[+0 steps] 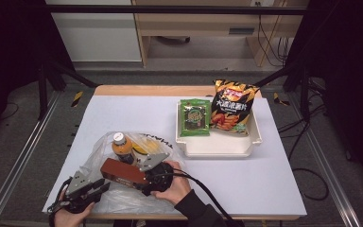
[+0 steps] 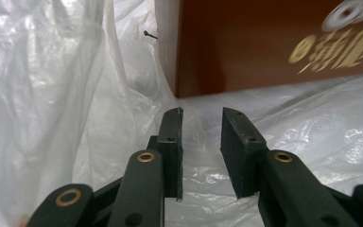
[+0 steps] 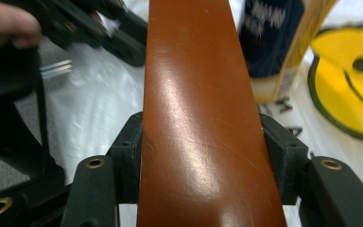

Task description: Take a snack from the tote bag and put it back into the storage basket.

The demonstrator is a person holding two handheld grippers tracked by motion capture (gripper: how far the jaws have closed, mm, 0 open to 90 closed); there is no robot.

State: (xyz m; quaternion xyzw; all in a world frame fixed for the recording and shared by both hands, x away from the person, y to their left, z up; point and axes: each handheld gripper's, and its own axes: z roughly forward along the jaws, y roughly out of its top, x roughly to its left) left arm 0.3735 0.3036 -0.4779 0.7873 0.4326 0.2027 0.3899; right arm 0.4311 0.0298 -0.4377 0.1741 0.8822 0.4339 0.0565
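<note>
Glossy brown box (image 1: 122,172), lying level over clear plastic bag (image 1: 123,198).

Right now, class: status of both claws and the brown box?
Right claw shut on brown box. Left claw open over plastic bag. Juice bottle close behind.

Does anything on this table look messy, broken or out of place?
Nothing looks spilled or damaged. The plastic bag lies crumpled, as bags do, and the chip bag leans on the white tray's far rim, sticking out beyond it.
</note>
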